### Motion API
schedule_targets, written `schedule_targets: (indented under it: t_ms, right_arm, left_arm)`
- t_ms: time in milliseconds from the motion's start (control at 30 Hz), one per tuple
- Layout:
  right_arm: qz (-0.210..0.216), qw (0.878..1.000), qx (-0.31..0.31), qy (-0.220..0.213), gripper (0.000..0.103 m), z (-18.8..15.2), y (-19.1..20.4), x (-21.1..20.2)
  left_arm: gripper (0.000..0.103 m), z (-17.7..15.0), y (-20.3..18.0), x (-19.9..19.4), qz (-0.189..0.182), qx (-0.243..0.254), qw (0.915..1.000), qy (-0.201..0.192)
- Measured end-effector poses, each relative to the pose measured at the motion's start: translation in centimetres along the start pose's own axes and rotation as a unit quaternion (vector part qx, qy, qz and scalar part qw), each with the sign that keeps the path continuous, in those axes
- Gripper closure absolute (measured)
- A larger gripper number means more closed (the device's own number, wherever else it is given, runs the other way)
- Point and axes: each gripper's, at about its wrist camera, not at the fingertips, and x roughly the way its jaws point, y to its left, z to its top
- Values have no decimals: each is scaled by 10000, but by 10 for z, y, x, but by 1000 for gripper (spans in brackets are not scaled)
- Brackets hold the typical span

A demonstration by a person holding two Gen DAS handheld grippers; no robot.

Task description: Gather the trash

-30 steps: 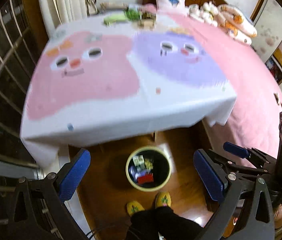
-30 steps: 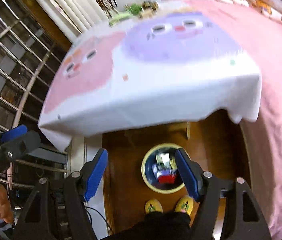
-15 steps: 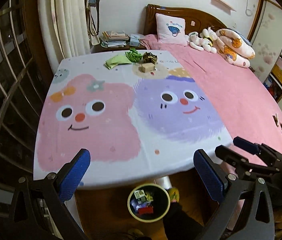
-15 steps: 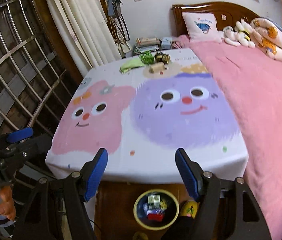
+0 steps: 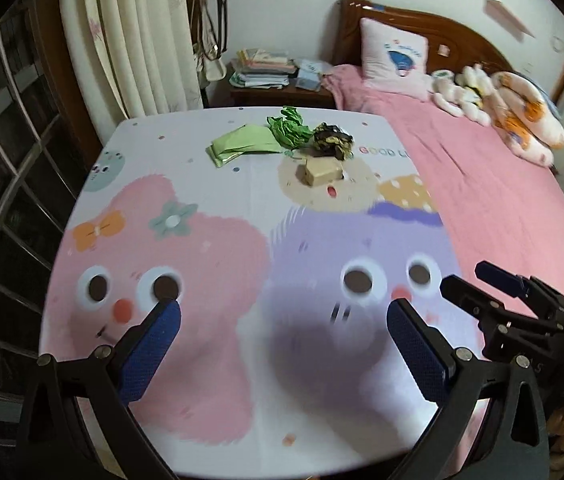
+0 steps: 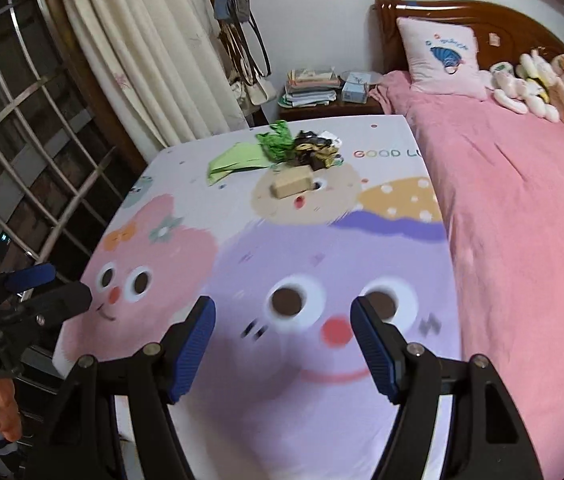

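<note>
Both claws gaping, empty; crumpled green wrapper [image 5: 289, 133] far across tablecloth [image 5: 241, 208].

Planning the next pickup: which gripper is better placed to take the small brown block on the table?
Roughly even, leaning right: the brown block sits nearly straight ahead of the open right gripper; from the open left gripper it lies slightly right.
</note>
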Motion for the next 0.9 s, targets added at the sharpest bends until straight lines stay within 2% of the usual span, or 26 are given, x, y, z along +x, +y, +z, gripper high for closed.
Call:
schedule_targets:
  t_ms: [167,367,600,900]
  right_arm:
    - [17,9995,-285,156,33,48,-47,43]
    - [23,9991,-364,225,33,94,-88,96]
    - [20,9991,-345,263,33,121,-111,142]
    - [143,9989,-330,296,33,137,-126,173]
  left_arm:
    - [1,58,-32,64,112,-323,9993,152]
    - [1,104,-56,140,416,-523,9970,389]
    - [1,124,-62,216,690,-945,9908,677]
    - [1,135,-66,271,798,-1227,9852,889]
